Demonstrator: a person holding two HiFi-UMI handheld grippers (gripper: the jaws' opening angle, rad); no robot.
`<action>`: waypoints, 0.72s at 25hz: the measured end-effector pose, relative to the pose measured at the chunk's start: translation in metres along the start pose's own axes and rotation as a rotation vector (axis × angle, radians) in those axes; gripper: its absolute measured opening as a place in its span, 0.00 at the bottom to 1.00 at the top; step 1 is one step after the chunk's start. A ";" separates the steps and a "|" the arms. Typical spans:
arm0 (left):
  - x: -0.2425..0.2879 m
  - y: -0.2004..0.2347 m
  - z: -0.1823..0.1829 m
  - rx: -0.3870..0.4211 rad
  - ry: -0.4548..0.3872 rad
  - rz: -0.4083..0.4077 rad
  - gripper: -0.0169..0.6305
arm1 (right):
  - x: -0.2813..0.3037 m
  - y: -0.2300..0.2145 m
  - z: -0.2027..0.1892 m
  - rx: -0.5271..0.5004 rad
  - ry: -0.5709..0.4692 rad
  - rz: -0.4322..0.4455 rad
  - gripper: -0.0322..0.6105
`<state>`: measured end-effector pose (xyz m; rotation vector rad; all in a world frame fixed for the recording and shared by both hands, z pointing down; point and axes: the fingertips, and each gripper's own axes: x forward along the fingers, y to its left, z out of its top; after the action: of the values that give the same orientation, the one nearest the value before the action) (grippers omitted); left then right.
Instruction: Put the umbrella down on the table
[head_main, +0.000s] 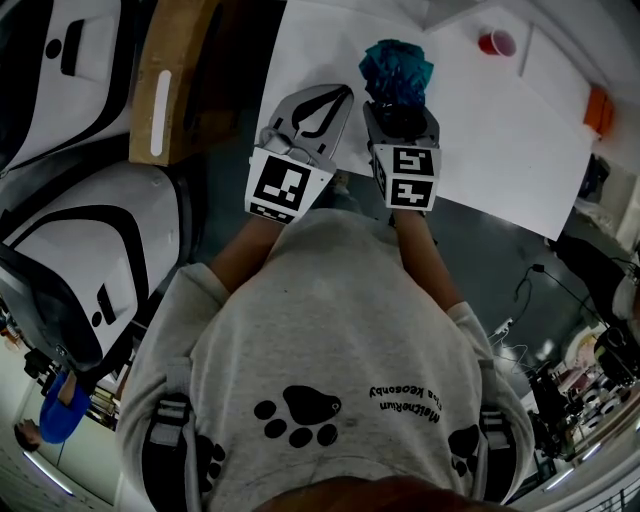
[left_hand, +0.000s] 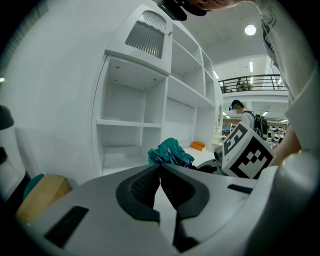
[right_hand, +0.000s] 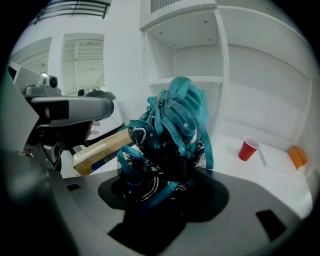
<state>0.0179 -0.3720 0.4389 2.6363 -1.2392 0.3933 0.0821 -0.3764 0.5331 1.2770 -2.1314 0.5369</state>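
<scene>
Right gripper view: folded teal-and-black umbrella (right_hand: 170, 140) sits bunched between the jaws of the right gripper (right_hand: 165, 192), which are clamped on its lower end. Head view puts it over the white table (head_main: 480, 140), near the table's front edge; contact with the tabletop not discernible. Left gripper (left_hand: 160, 170) is just beside it over the same edge, jaw tips together, nothing between. Red cup (head_main: 497, 43) stands at the table's far side, orange object (head_main: 598, 108) at its right end, cardboard box (head_main: 170, 80) off its left edge.
</scene>
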 end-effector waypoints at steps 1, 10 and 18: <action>0.001 0.001 -0.002 -0.002 0.004 -0.001 0.05 | 0.002 0.001 -0.002 -0.001 0.012 0.002 0.49; 0.017 0.004 -0.036 -0.027 0.067 -0.017 0.05 | 0.023 0.001 -0.020 0.009 0.089 0.022 0.49; 0.031 0.002 -0.050 -0.033 0.089 -0.032 0.05 | 0.037 -0.002 -0.030 0.004 0.147 0.042 0.49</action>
<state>0.0278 -0.3809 0.4959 2.5776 -1.1642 0.4754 0.0783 -0.3835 0.5801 1.1608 -2.0399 0.6333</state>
